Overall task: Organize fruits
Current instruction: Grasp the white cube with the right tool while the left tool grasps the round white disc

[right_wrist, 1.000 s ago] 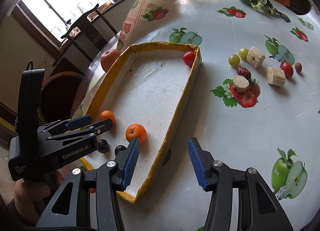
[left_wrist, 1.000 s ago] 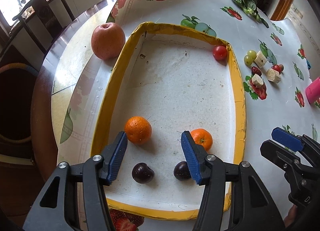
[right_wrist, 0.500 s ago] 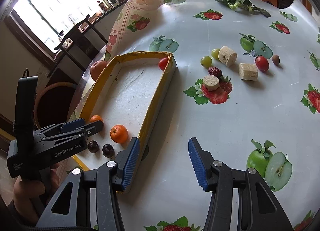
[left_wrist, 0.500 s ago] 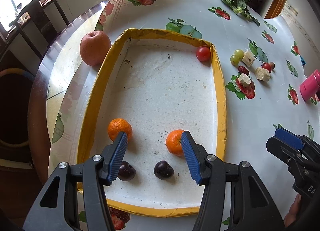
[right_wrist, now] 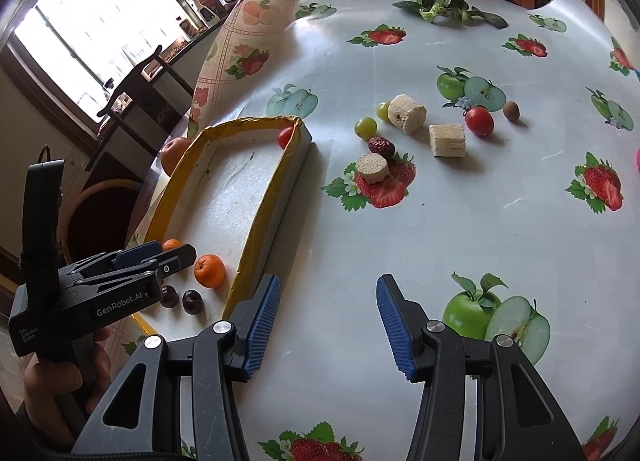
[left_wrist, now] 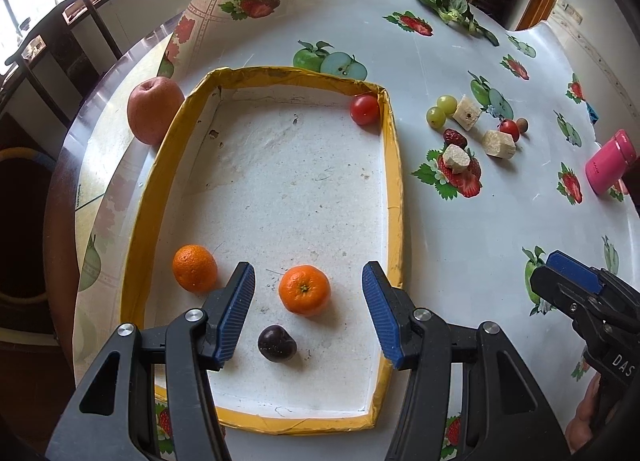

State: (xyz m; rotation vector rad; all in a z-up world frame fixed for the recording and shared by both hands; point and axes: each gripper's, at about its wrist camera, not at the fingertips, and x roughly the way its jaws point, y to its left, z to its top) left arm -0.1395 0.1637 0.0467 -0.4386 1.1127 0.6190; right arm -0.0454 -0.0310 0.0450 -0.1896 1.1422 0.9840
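Over the yellow-rimmed tray (left_wrist: 394, 181) my left gripper (left_wrist: 308, 311) hangs with jaws apart and empty; a mandarin (left_wrist: 305, 290) and a dark plum (left_wrist: 277, 343) lie on the tray floor between its fingers, a second mandarin (left_wrist: 194, 268) to the left.

Beside the tray, my right gripper (right_wrist: 326, 323) hovers over bare tablecloth (right_wrist: 460, 221), jaws parted, empty; grapes (right_wrist: 366, 127), a cherry tomato (right_wrist: 479, 120) and a red date (right_wrist: 381, 146) lie well ahead.
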